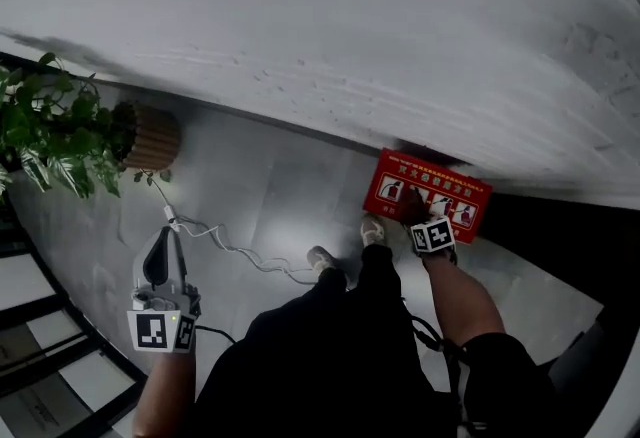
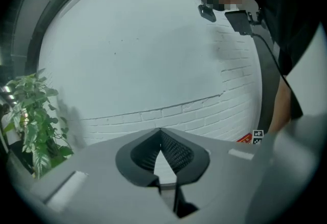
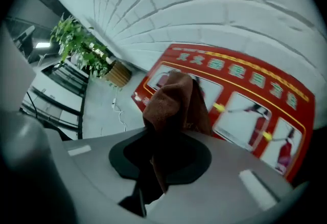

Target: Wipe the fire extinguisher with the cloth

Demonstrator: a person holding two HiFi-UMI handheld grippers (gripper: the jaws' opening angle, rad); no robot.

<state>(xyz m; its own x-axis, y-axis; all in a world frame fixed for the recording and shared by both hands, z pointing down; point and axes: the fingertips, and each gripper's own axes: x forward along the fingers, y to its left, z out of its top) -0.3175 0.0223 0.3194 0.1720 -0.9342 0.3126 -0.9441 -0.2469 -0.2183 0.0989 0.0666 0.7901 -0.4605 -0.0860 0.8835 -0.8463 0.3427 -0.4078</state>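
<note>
Showing clearly only in right gripper view, cloth (image 3: 176,100) clamped in right fingers (image 3: 134,159); left fingers (image 2: 176,152) together

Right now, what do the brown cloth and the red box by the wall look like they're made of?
Cloth: soft, matt fabric, likely microfibre or terry; it has a fuzzy nap and hangs in limp folds.
Red box: smooth, flat red face with printed picture panels, probably painted metal or plastic; the look doesn't settle which.
</note>
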